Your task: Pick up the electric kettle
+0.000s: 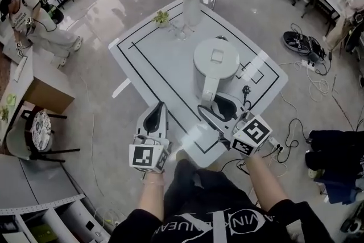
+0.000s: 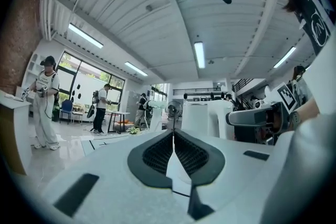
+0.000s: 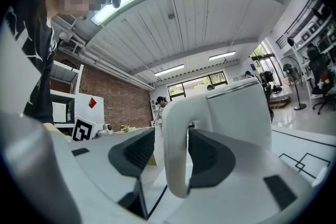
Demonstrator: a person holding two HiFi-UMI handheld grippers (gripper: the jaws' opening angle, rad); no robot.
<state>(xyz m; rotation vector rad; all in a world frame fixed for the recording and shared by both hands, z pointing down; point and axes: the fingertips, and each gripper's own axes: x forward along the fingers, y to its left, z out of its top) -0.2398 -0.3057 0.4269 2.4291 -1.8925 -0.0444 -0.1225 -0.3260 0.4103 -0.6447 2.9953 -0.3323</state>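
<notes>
White against the white table, the electric kettle stands with its handle turned toward us, so our right gripper straddles that handle, jaws wide apart and gripping nothing, while our left gripper hangs closed and empty alongside.

The left gripper is presented with its fingers closed together, nothing being held between them. A white kettle is noted beyond them, right of centre. The right gripper is recorded close against the kettle's right side.
</notes>
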